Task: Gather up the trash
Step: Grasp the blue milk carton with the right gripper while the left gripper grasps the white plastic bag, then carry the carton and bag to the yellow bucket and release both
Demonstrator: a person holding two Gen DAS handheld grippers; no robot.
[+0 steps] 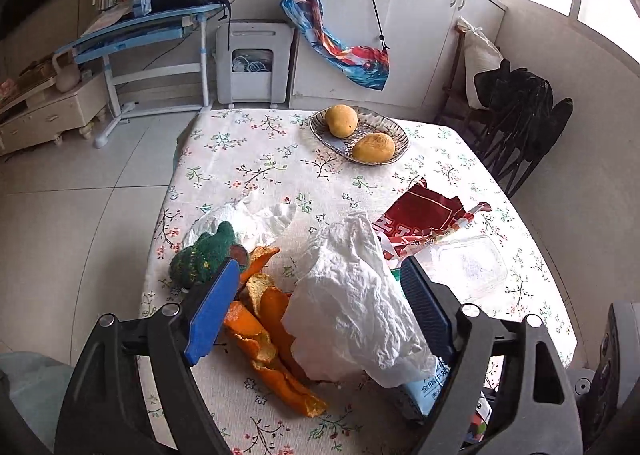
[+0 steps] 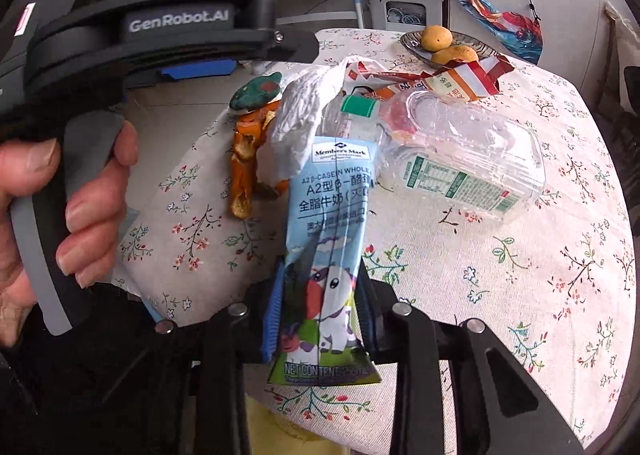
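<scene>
The right tool (image 2: 320,315) is gripping a flattened milk carton (image 2: 328,231) near its bottom end, its two pads pressing on the carton's sides, while the carton is stretching away from it across the flowered worktop (image 2: 500,295). The carton's far end is lying against a crumpled white tissue (image 2: 304,111) and a clear plastic bottle (image 2: 472,159). The left tool (image 1: 320,295) is standing released, its blue pad (image 1: 214,311) and dark pad well apart, straddling the tissue (image 1: 352,295) without pressing on it. Orange peel (image 1: 264,331) is lying just beside the blue pad, partly under the tissue. A red wrapper (image 1: 424,215) is lying beyond the tissue.
</scene>
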